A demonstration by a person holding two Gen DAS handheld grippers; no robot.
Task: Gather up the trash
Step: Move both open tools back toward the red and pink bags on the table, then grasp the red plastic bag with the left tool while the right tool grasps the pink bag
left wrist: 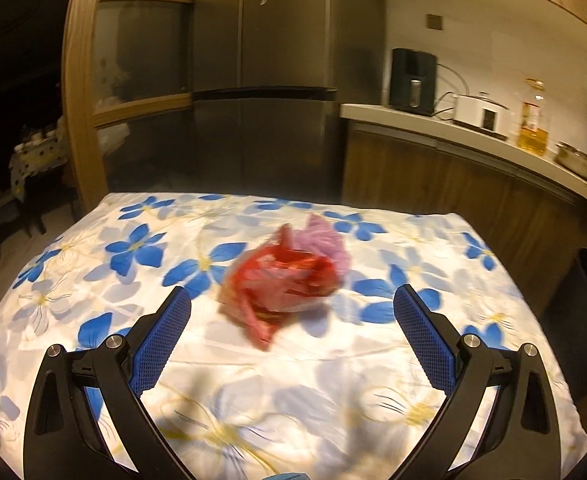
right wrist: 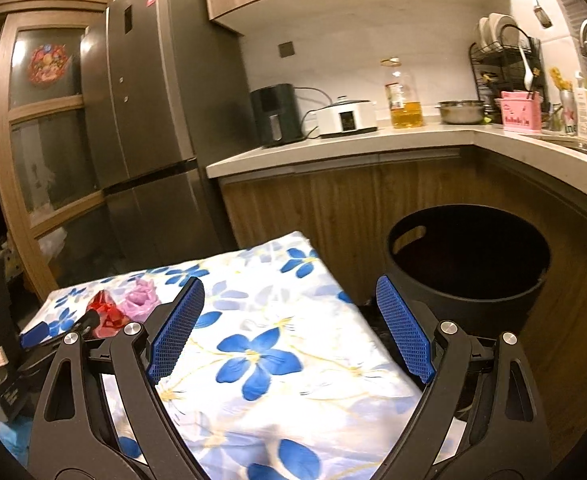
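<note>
We had collected nothing yet: the crumpled bags (left wrist: 283,280) lay mid-surface (left wrist: 93,280), both our left gripper (left wrist: 292,308) and right gripper (right wrist: 289,300) spread and empty, the bin (right wrist: 469,276) waiting beyond the surface's right edge.

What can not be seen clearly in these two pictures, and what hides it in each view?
- Red and pink plastic trash: left wrist view, motion blur hides what is inside.
- Same trash in the right wrist view: partly covered by the left gripper and a right finger.
- Black bin: right wrist view, its inside is too dark to tell the contents.
- Bin in the left wrist view: cut off by the table edge and the lens rim.
</note>
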